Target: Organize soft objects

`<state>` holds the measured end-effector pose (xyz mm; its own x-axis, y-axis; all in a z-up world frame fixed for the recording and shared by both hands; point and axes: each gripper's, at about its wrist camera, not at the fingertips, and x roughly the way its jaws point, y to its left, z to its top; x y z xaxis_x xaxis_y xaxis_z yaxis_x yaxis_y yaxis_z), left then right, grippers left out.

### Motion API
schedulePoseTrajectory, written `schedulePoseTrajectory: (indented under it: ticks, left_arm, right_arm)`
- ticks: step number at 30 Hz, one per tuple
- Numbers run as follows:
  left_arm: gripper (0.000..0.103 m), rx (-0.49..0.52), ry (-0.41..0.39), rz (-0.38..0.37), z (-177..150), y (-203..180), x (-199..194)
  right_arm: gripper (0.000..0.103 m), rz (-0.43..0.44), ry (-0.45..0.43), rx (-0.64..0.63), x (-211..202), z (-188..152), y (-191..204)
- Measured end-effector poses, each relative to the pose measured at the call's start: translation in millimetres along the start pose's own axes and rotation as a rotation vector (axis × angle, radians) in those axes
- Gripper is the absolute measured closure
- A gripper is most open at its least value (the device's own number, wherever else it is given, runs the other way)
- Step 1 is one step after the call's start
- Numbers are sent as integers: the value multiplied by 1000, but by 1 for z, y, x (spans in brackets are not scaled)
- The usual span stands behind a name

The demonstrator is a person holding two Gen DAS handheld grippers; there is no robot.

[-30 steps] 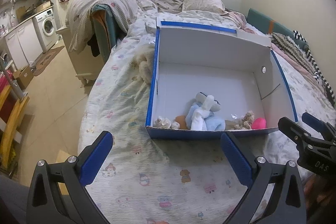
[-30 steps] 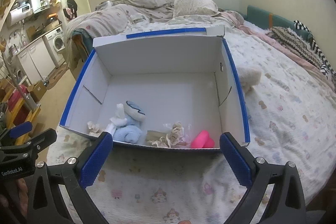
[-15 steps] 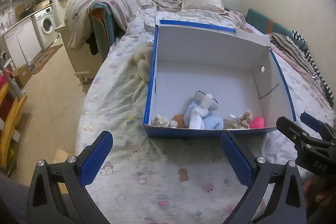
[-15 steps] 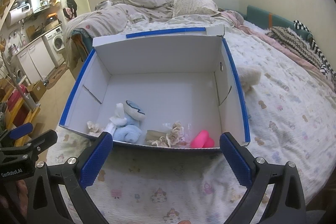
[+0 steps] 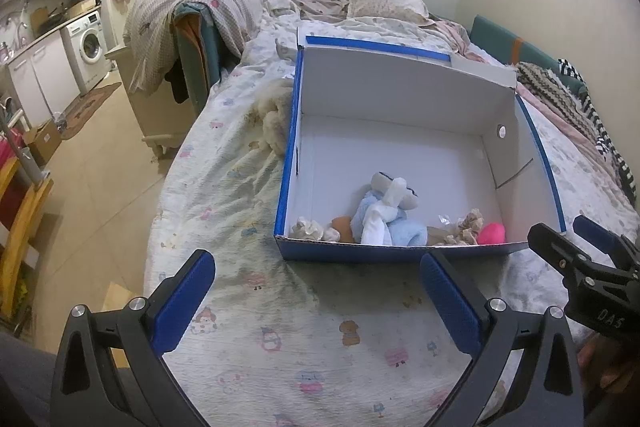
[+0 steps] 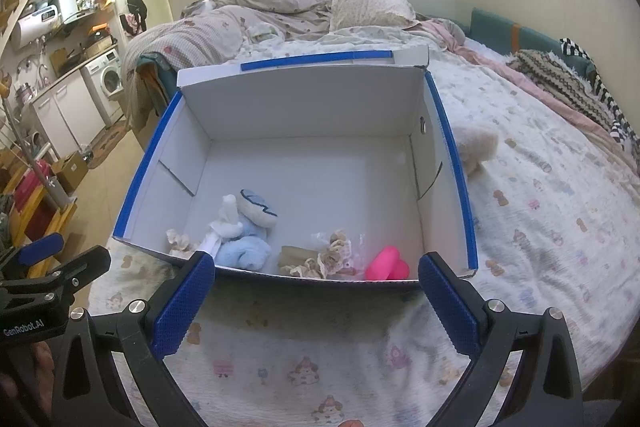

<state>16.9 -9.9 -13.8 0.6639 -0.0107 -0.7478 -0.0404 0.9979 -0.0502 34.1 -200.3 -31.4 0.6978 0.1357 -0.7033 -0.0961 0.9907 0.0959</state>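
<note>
A white box with blue rims (image 5: 289, 163) (image 6: 448, 155) stands open on the bed. Inside near its front wall lie a light blue plush (image 5: 388, 215) (image 6: 244, 239), a pink soft toy (image 5: 491, 233) (image 6: 386, 263), beige frilly pieces (image 5: 466, 227) (image 6: 332, 259) and a small orange-brown item (image 5: 342, 227). A cream fluffy toy lies outside the box's left wall (image 5: 274, 119); another shows beyond the right wall in the right wrist view (image 6: 478, 143). My left gripper (image 5: 316, 301) is open and empty, in front of the box. My right gripper (image 6: 316, 303) is open and empty too.
The bed sheet (image 5: 240, 207) has cartoon prints. Rumpled blankets and a pillow (image 5: 384, 1) lie at the bed's head. A chair draped in clothes (image 5: 192, 39) stands left of the bed. A striped knit throw (image 6: 560, 83) lies at right. A washing machine (image 5: 90, 47) is far left.
The left gripper's view has shifted slightly, with the box now sitting a little farther right and away. The right gripper has hardly moved. Both stay open.
</note>
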Motion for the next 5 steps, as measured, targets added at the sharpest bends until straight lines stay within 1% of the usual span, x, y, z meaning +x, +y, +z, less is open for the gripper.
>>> schedulePoseTrajectory:
  ticks: [5]
  left_arm:
    - [1,-4,-5,-7,-1,-1,-1]
  right_arm:
    - [0,10,-2,6,-2,1,0]
